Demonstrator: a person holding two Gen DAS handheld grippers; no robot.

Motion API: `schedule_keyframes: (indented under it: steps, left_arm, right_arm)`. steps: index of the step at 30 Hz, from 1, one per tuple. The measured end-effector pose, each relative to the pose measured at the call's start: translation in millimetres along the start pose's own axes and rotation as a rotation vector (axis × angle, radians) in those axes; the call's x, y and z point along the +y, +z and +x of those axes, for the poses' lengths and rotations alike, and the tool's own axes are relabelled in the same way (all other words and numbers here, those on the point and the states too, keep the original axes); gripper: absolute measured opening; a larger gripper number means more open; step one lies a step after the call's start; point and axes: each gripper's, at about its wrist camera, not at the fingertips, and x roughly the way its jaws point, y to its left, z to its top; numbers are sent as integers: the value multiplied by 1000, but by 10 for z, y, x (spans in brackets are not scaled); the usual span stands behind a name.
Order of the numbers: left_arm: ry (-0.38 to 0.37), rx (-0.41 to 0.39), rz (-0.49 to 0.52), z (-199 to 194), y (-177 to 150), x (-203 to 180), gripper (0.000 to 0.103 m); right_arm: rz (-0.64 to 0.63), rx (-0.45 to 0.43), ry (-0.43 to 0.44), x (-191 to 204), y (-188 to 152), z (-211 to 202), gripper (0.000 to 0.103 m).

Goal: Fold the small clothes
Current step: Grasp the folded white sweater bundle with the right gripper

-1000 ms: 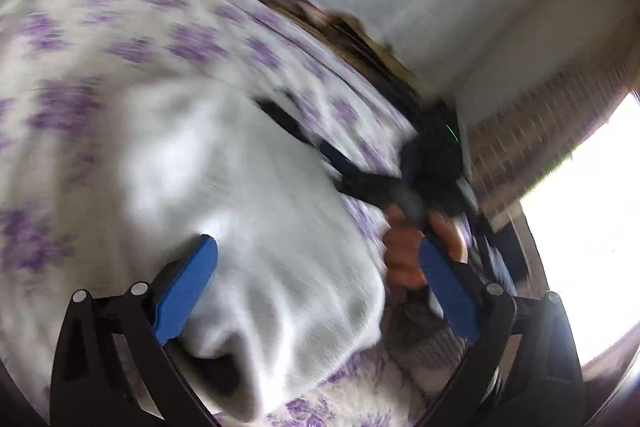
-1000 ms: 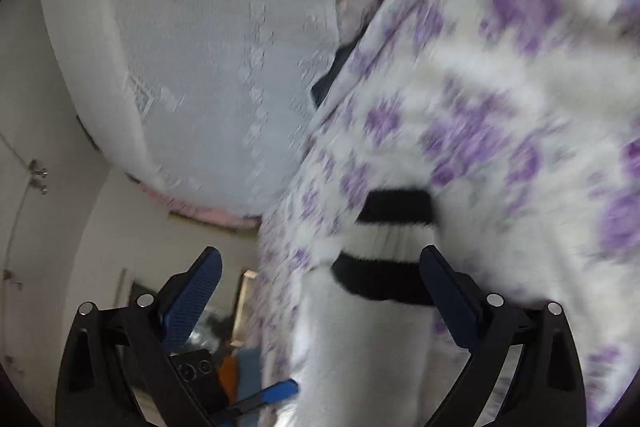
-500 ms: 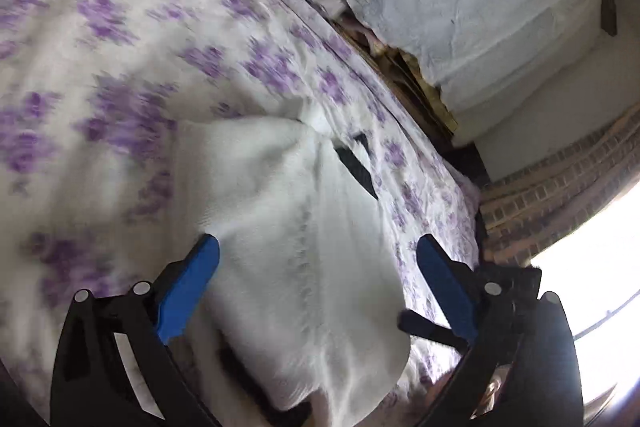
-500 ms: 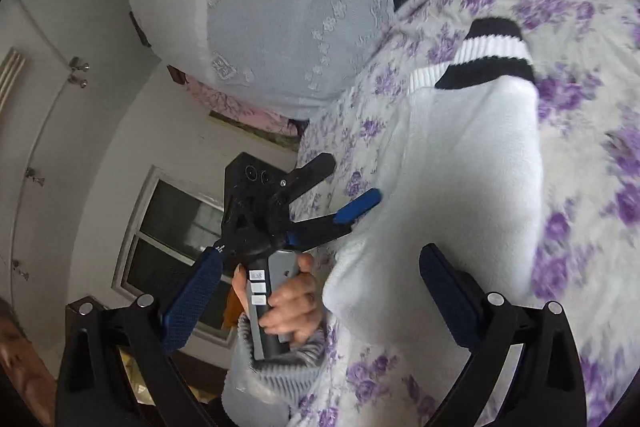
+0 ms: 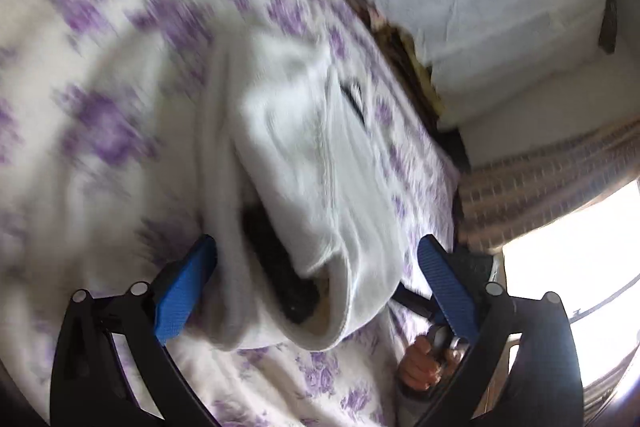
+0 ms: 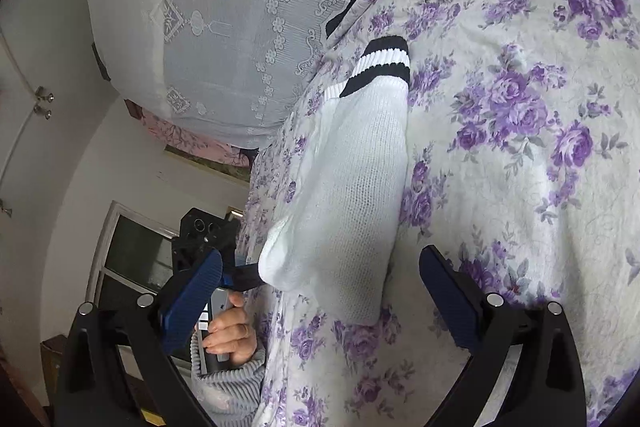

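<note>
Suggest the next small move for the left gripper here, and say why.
Probably ease the left gripper forward and close on the near rolled edge of the white knit sweater. Both blue fingers stand wide apart on either side of that fold on the floral bedsheet, gripping nothing.

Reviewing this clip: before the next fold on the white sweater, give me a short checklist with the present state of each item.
1. Left gripper jaws open: ok, blue pads wide apart.
2. Right gripper jaws open: ok, nothing clamped.
3. Sweater lies on the bedspread: ok, folded narrow, striped hem at the far end.
4. Fold neat at the near end: not ok, the cloth bulges and a dark band shows inside in the left wrist view.
5. Left gripper lined up on the near end: ok, the bulge sits between its jaws.
6. Left view sharp enough to judge contact: cannot tell, it is motion-blurred.
</note>
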Motion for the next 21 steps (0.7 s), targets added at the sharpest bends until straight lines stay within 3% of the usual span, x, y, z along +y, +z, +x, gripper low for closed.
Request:
schedule_keyframes:
  steps: [2, 8, 13, 17, 21]
  left_arm:
    - [48, 6, 7, 114, 21, 25, 98]
    - [-69, 10, -70, 217, 251, 191, 98]
    - [-99, 20, 10, 334, 372, 126, 98]
    - [-89, 26, 56, 443, 484, 95, 98]
    - [-61, 34, 93, 461, 467, 35, 98]
  right_arm:
    - [15, -3, 6, -15, 32, 41, 99]
    - [110, 15, 13, -67, 383, 381, 99]
    - [148, 40, -40, -35, 715, 840, 100]
    - [117, 19, 23, -33, 782, 1044, 100]
    - [136, 51, 60, -83, 841, 1044, 99]
